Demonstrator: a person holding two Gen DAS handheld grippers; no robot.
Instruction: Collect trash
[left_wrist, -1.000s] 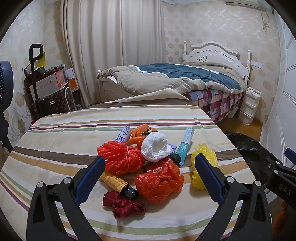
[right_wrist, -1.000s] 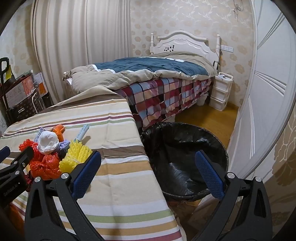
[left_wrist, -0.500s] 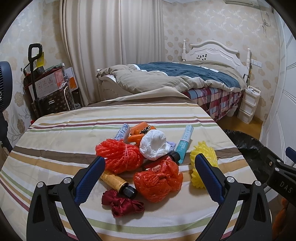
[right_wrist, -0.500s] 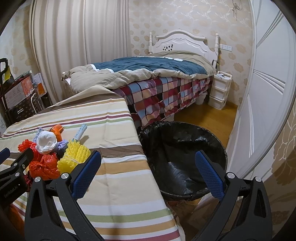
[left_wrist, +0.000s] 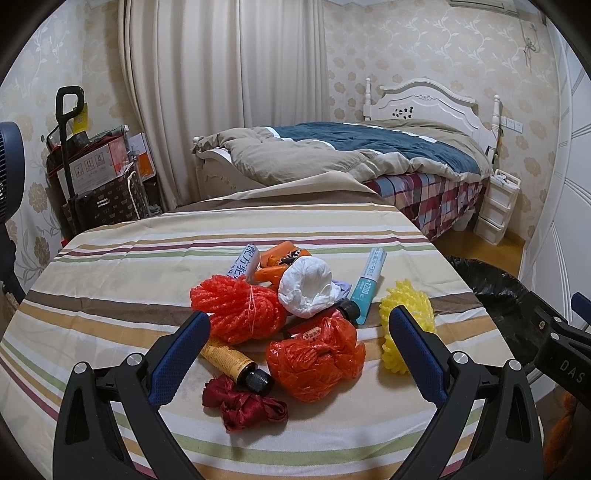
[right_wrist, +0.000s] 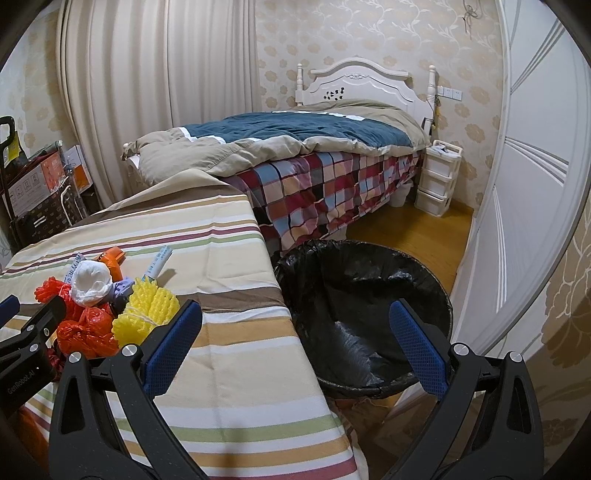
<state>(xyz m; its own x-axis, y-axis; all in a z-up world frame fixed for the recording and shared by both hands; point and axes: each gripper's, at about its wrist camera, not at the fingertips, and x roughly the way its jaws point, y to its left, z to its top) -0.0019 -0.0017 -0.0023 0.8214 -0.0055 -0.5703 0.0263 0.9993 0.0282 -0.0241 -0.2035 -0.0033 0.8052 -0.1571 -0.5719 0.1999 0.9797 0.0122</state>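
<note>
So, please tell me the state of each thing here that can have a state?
left gripper: open, holds nothing
right gripper: open, holds nothing
trash bin: open, black liner in, almost empty
yellow tube: black cap on, lying flat
teal tube: lying flat
orange bag: knotted shut

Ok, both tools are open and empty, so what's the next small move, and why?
Probably ease the left tool down over the orange plastic bag and close. It lies between the open fingers, at the near edge of the pile, and the black-lined bin stands just past the table's right edge.
</note>
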